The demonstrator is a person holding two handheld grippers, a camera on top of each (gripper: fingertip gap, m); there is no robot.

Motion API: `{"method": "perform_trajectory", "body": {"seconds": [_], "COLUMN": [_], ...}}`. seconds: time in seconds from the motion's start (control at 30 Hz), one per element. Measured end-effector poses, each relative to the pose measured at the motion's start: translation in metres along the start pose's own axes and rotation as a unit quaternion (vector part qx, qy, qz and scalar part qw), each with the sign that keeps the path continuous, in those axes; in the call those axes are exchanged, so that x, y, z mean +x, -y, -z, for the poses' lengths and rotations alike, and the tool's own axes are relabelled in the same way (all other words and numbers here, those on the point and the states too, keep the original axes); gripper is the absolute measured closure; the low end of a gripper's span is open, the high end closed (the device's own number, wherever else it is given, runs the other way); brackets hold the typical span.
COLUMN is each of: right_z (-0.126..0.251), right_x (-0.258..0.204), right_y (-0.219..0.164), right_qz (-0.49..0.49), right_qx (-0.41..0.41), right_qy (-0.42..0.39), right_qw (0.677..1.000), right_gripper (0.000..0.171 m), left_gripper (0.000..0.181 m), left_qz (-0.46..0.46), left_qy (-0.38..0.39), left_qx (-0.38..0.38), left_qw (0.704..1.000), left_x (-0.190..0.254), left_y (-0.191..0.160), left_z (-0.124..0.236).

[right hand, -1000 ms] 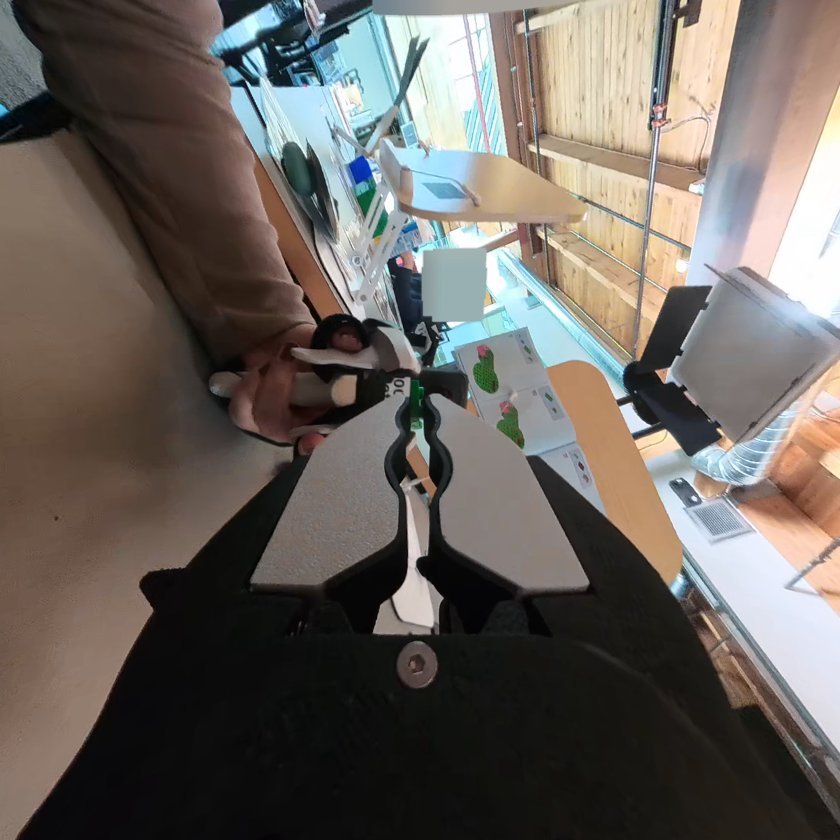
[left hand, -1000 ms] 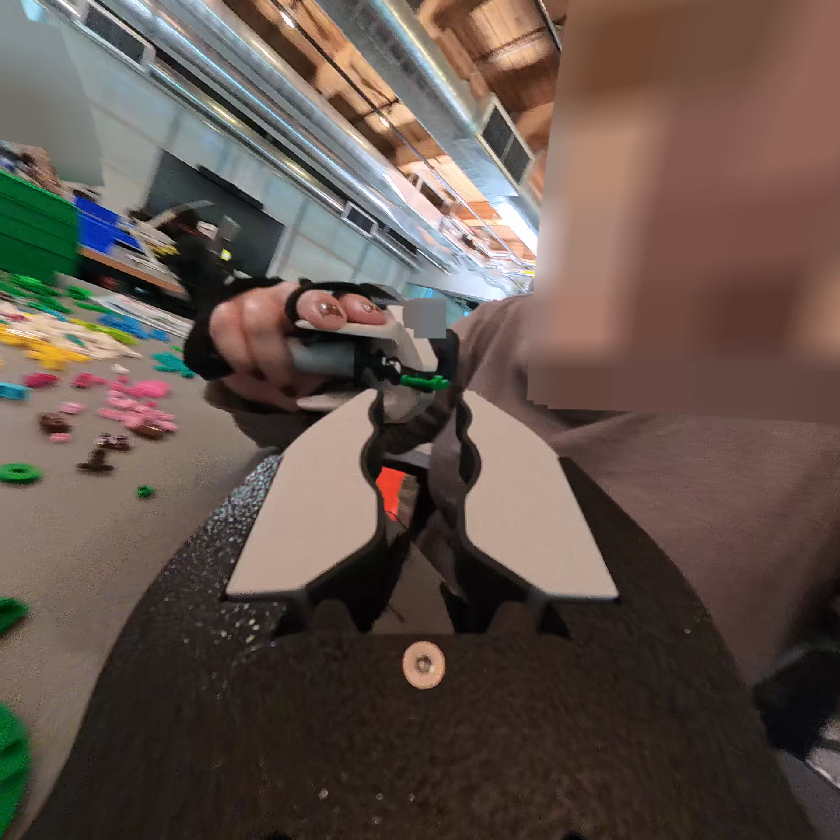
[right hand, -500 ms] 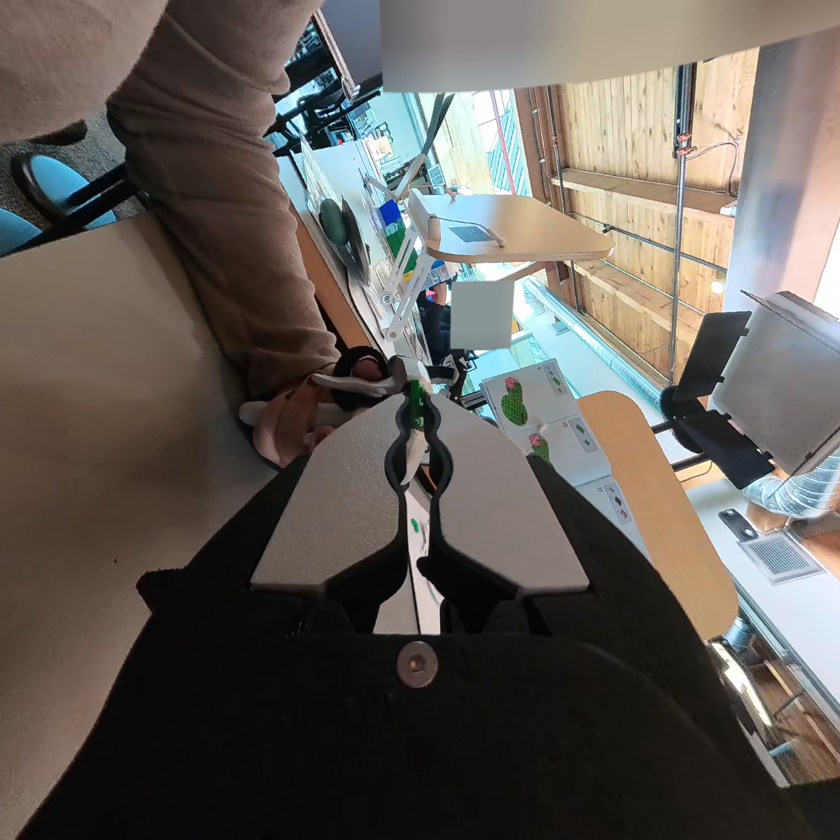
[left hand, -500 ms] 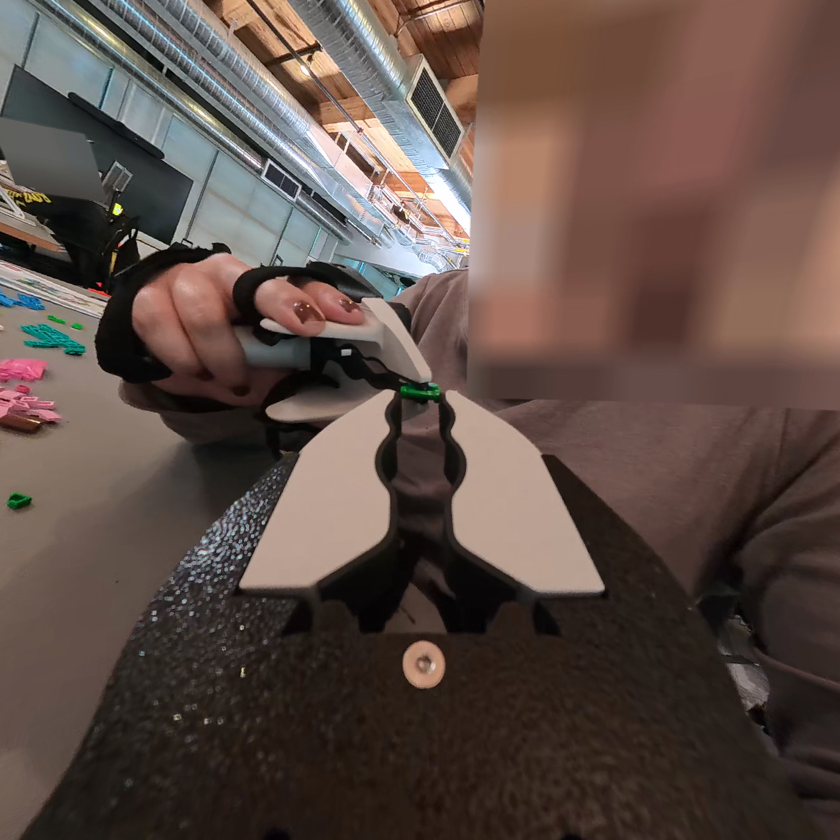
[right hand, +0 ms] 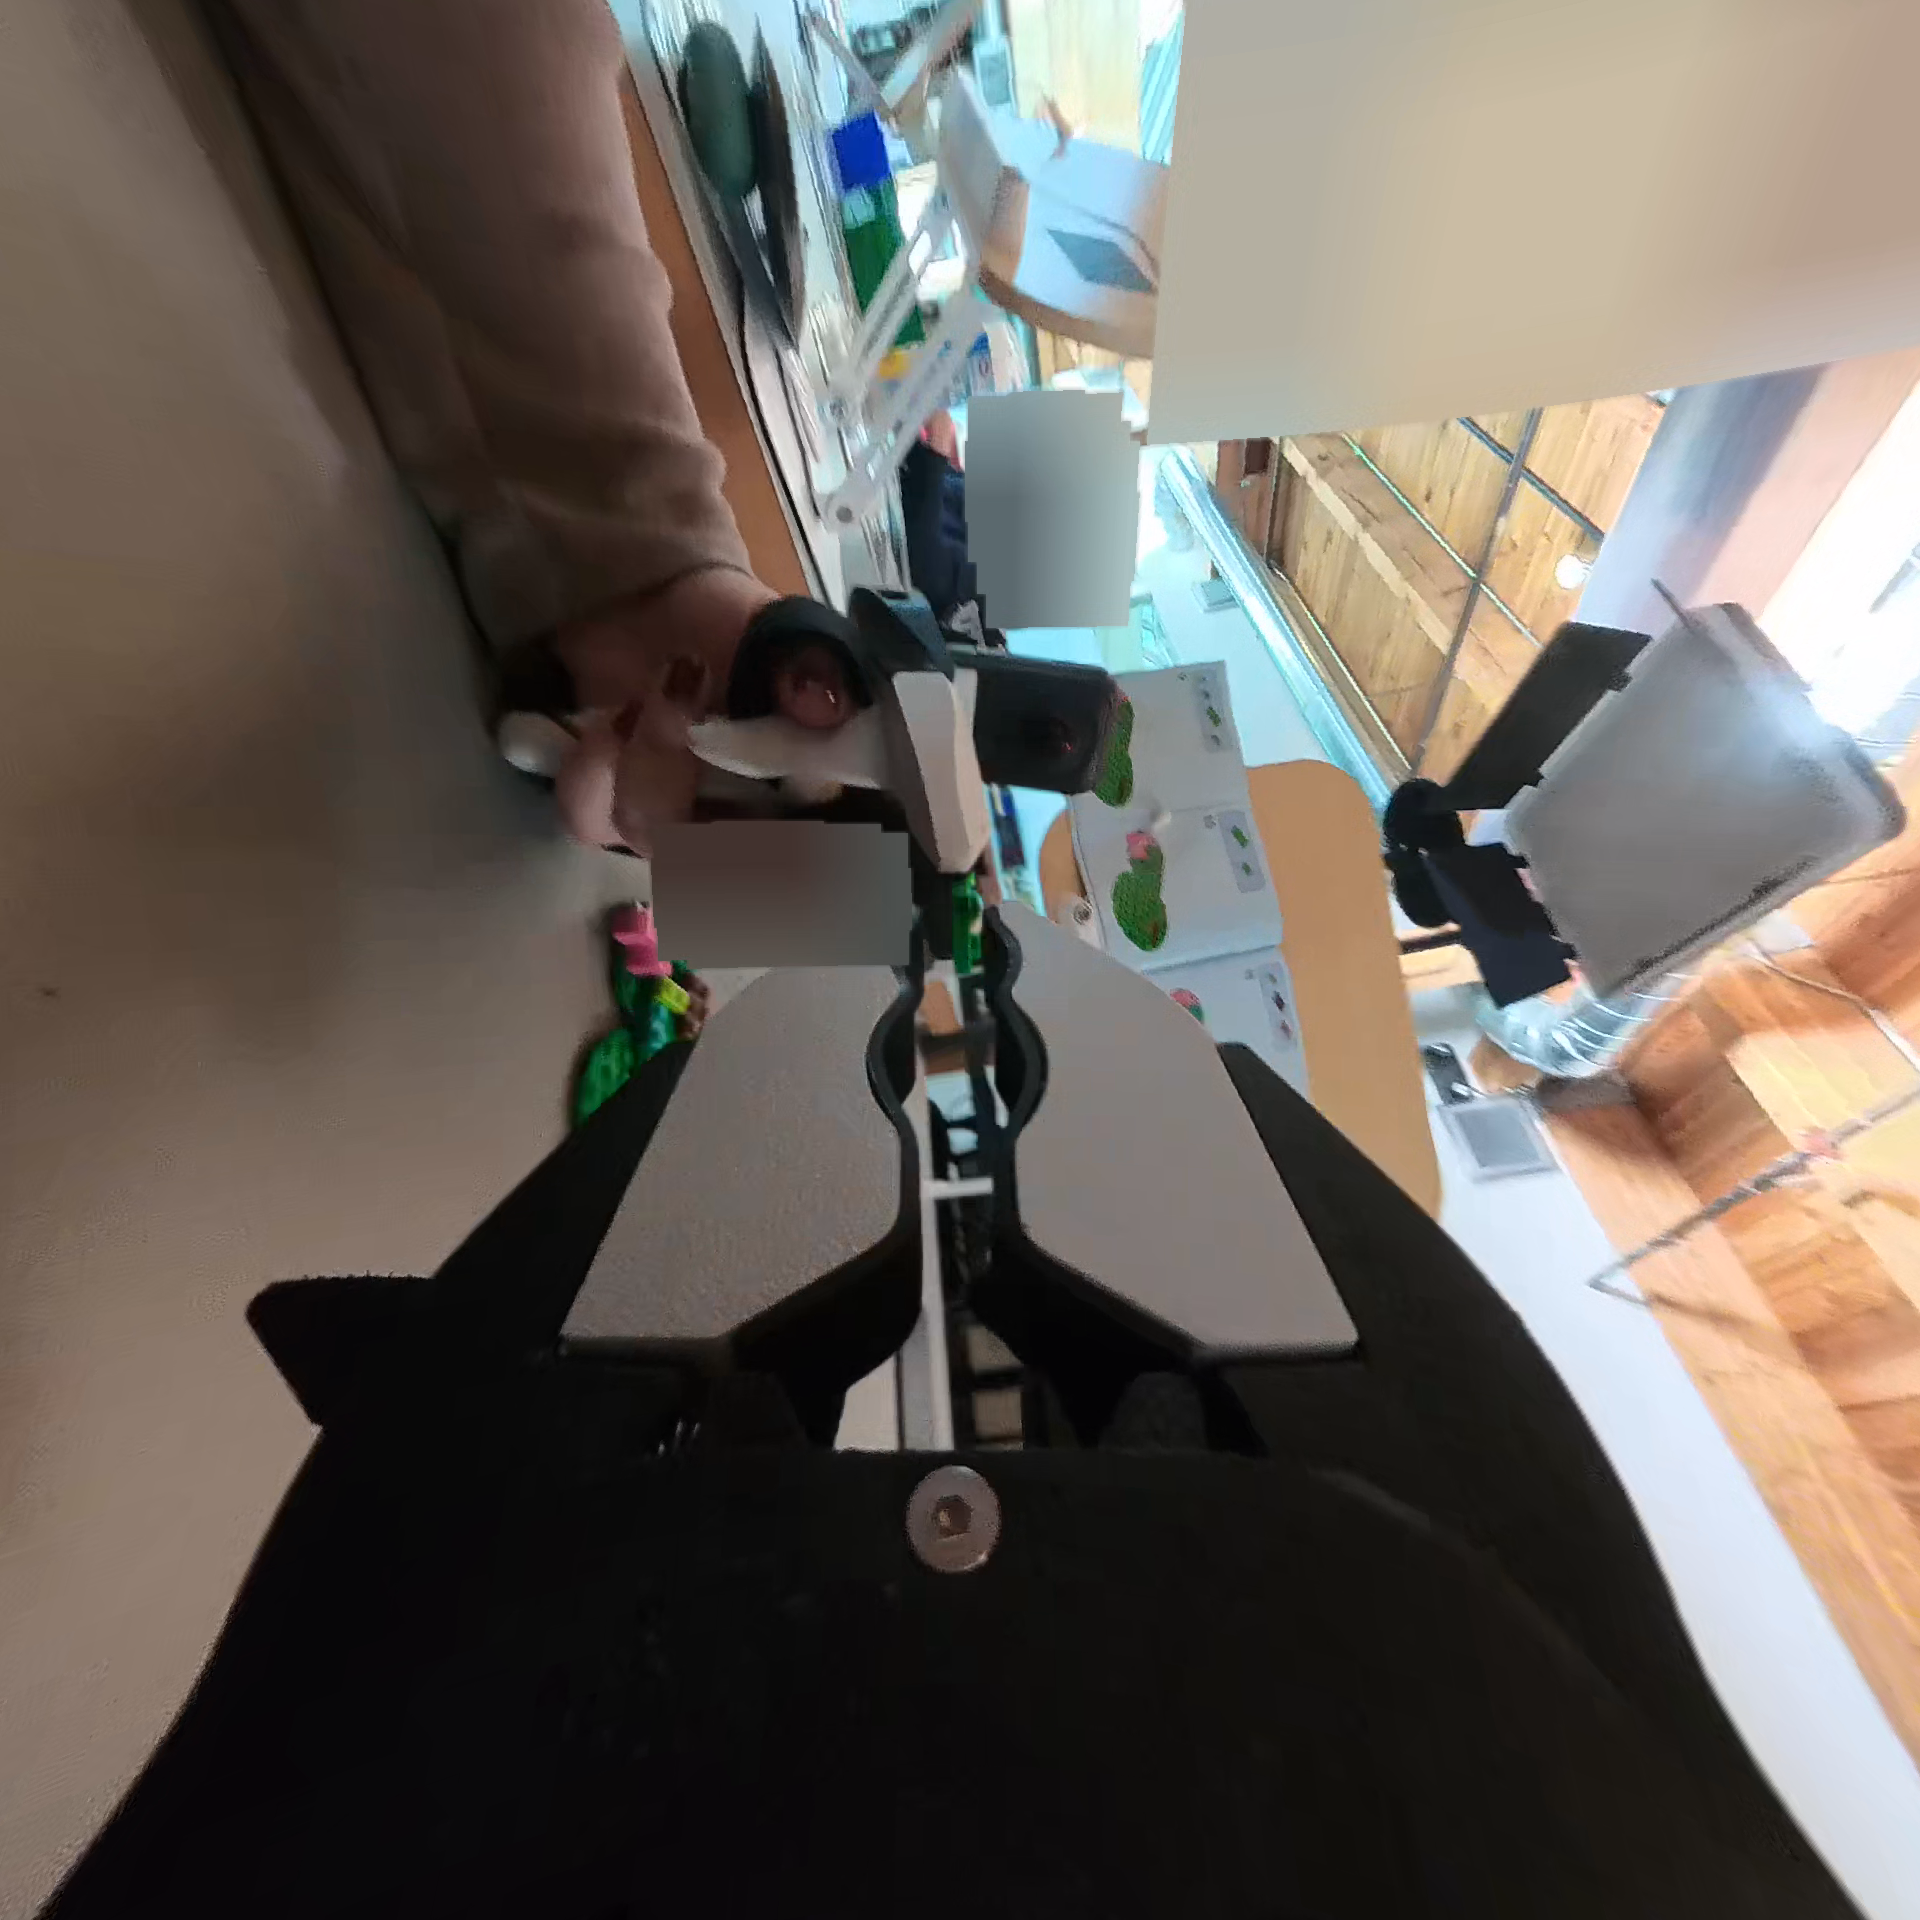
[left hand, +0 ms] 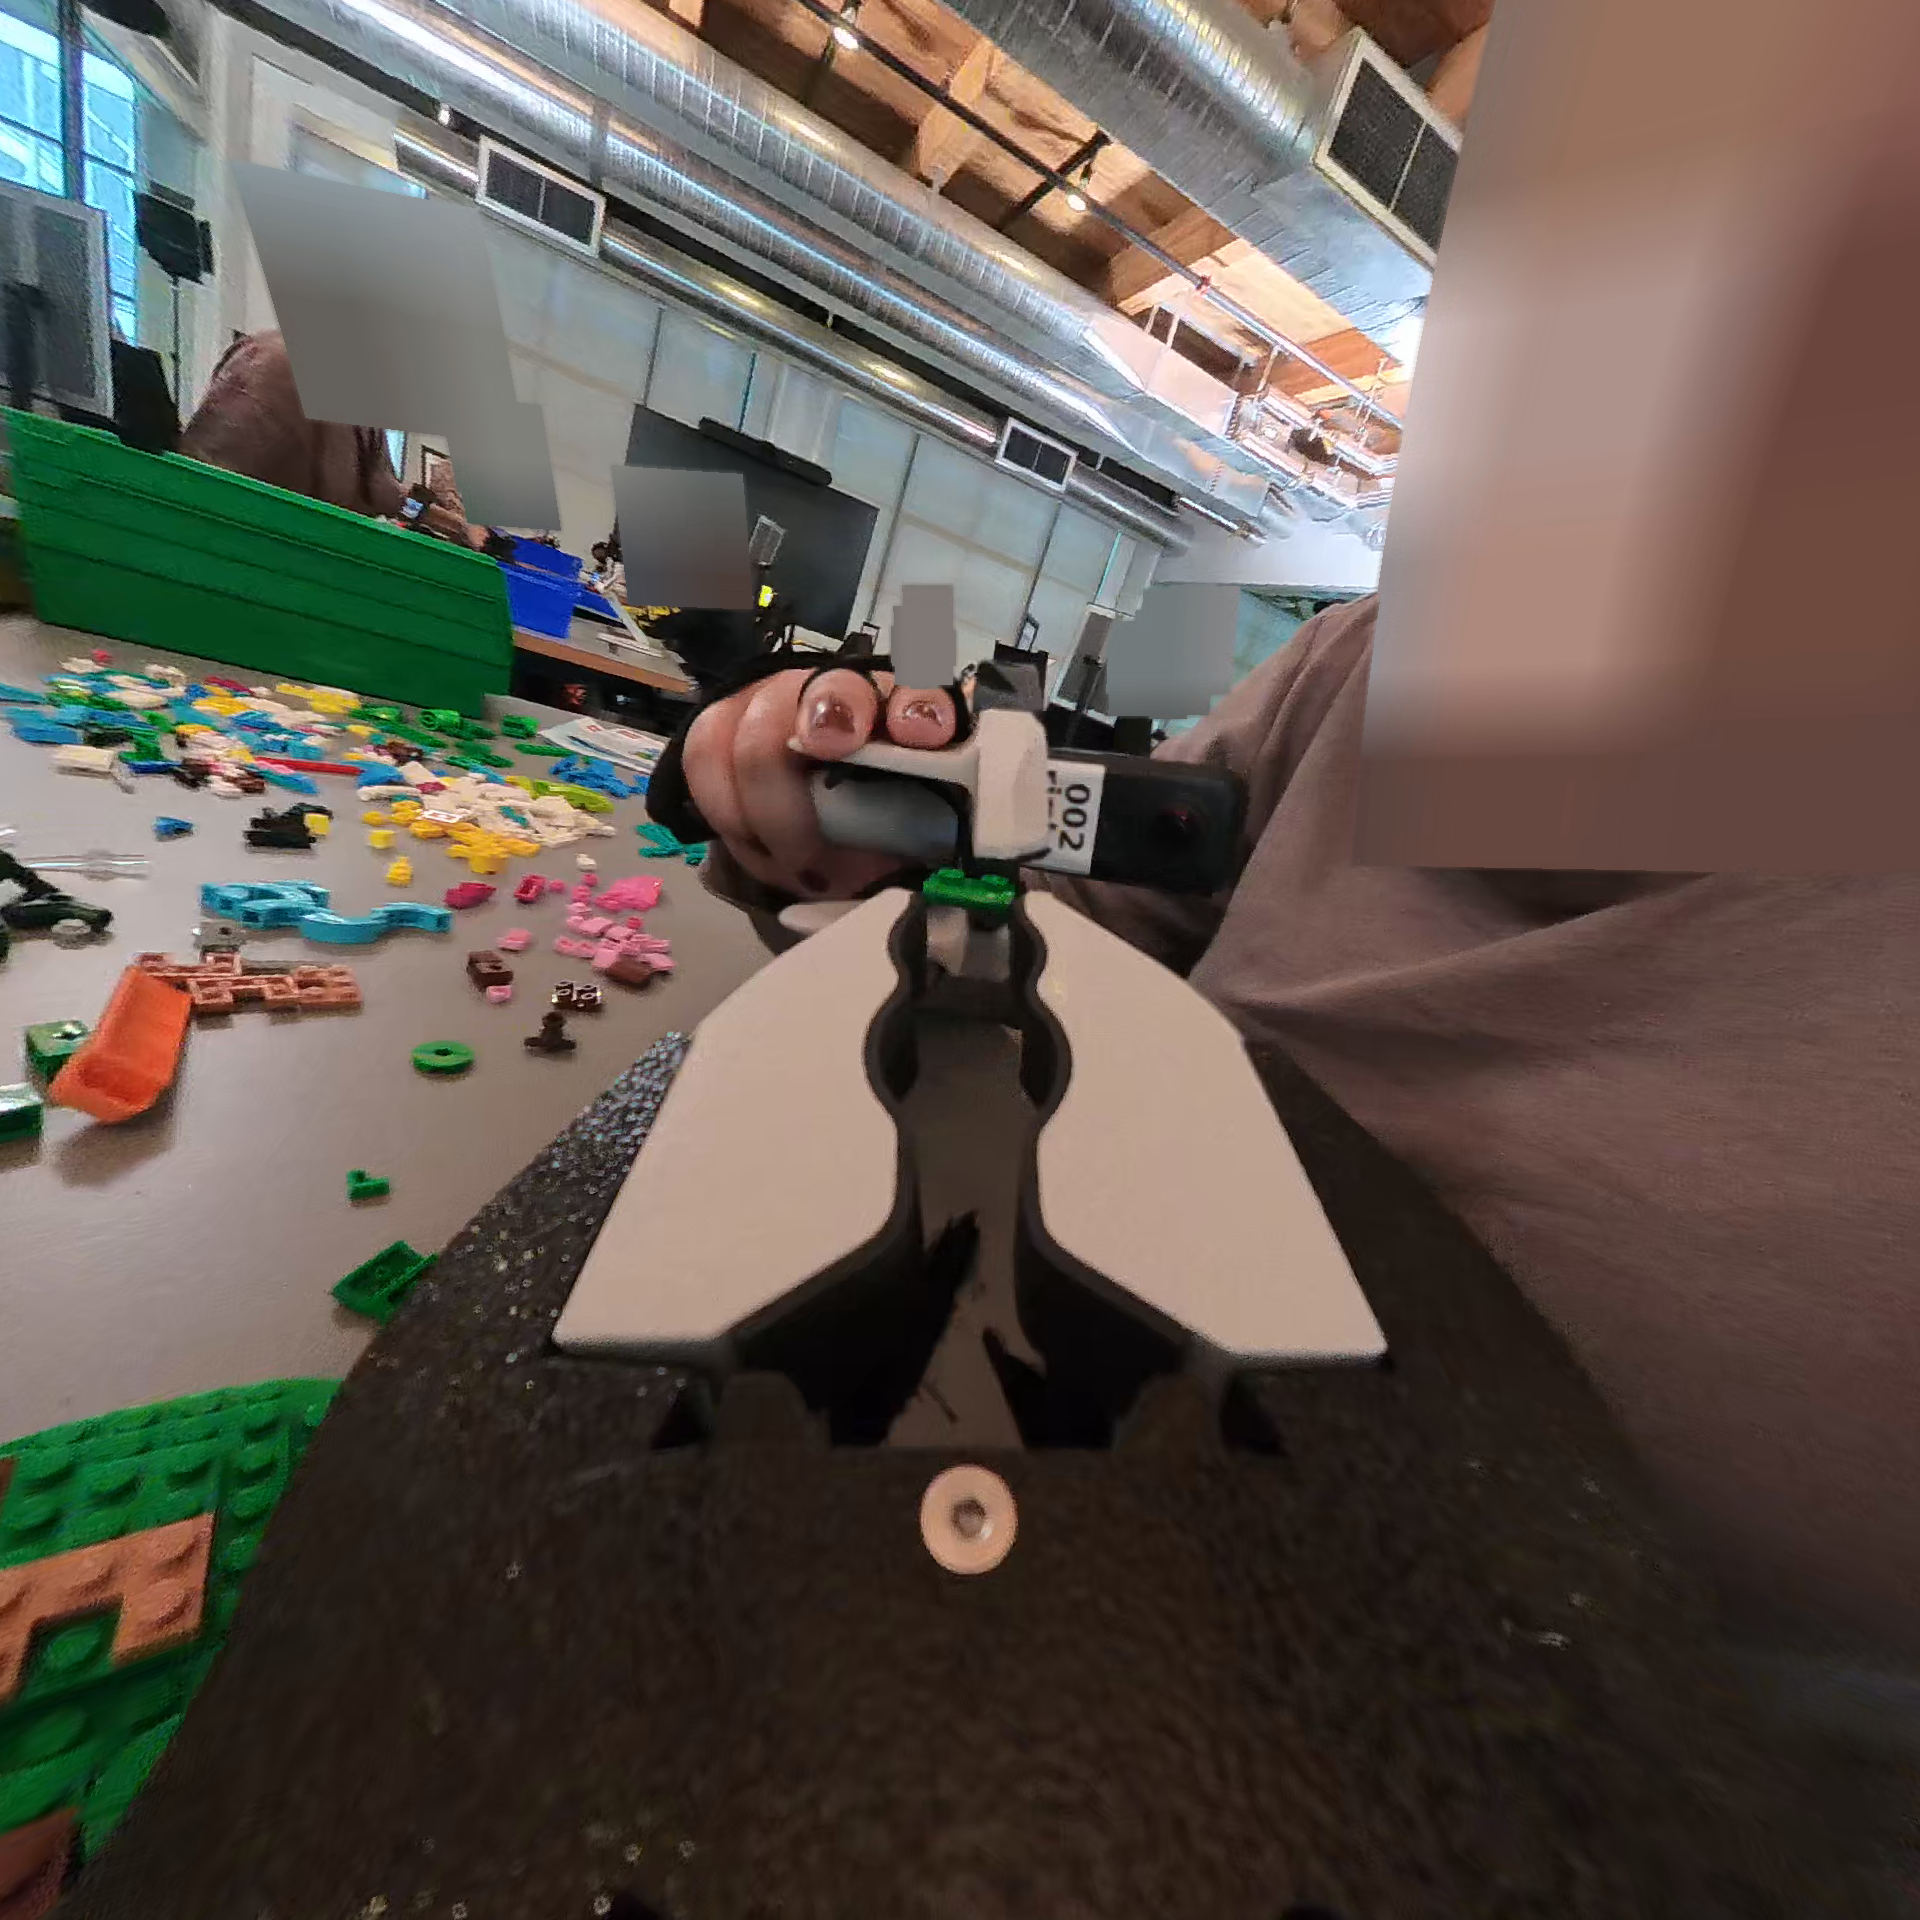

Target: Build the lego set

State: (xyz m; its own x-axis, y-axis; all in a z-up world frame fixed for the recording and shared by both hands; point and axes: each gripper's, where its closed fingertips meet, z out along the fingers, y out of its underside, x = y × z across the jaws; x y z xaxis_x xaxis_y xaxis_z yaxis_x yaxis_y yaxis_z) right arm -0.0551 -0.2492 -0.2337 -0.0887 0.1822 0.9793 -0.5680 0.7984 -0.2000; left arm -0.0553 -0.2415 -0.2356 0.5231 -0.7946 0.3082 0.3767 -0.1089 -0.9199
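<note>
A small green lego piece [left hand: 966,888] is held in the air between the tips of both grippers, which face each other. My left gripper [left hand: 964,914] has its jaws narrowed onto the ends of the piece. My right gripper [right hand: 961,940] is nearly closed on the same green piece [right hand: 968,914], seen edge-on. The right gripper, held by a hand [left hand: 769,779], also shows beyond the piece in the left wrist view. A partly built green cactus with a pink flower [right hand: 639,1008] lies on the table beside the right gripper.
Many loose coloured lego pieces [left hand: 312,810] are scattered on the grey table [left hand: 208,1226]. A green baseplate [left hand: 104,1507] lies at the near left, next to an orange piece [left hand: 125,1049]. Green bins [left hand: 260,582] stand behind. An instruction booklet [right hand: 1195,831] stands beyond. The person's torso [left hand: 1558,1143] is close on the right.
My left gripper was open one second ago and has closed onto the green piece held by the right gripper. Both views have swung, and the table now shows at left.
</note>
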Motion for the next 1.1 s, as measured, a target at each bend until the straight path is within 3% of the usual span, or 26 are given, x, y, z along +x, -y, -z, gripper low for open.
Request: {"method": "perform_trajectory", "body": {"seconds": [0.37,0.5,0.7,0.97,1.1], "right_z": [-0.002,-0.002,-0.002,-0.002,-0.002], "right_x": [-0.004,-0.004,-0.007,-0.005,-0.004], "right_y": [-0.013,-0.014,-0.014,-0.014,-0.012], "right_qz": [0.036,0.032,0.032,0.027,0.024], "right_qx": [-0.043,-0.043,-0.041,-0.039,-0.034], "right_qy": [0.009,0.012,0.016,0.011,0.010], "right_qw": [0.998,0.999,0.999,0.999,0.999], "right_gripper": [0.168,0.168,0.169,0.168,0.169], "left_gripper": [0.166,0.157,0.165,0.160,0.166], "left_qz": [-0.010,-0.001,-0.005,-0.003,-0.005], "left_qy": [0.029,0.036,0.029,0.021,0.023], "left_qx": [-0.019,-0.005,-0.016,-0.024,-0.022], "left_qw": [0.999,0.999,0.999,0.999,0.999], "left_x": [-0.007,-0.010,-0.007,-0.005,-0.005], "left_y": [-0.005,-0.002,-0.005,-0.007,-0.006], "left_z": [-0.003,-0.001,-0.002,-0.003,-0.003]}}
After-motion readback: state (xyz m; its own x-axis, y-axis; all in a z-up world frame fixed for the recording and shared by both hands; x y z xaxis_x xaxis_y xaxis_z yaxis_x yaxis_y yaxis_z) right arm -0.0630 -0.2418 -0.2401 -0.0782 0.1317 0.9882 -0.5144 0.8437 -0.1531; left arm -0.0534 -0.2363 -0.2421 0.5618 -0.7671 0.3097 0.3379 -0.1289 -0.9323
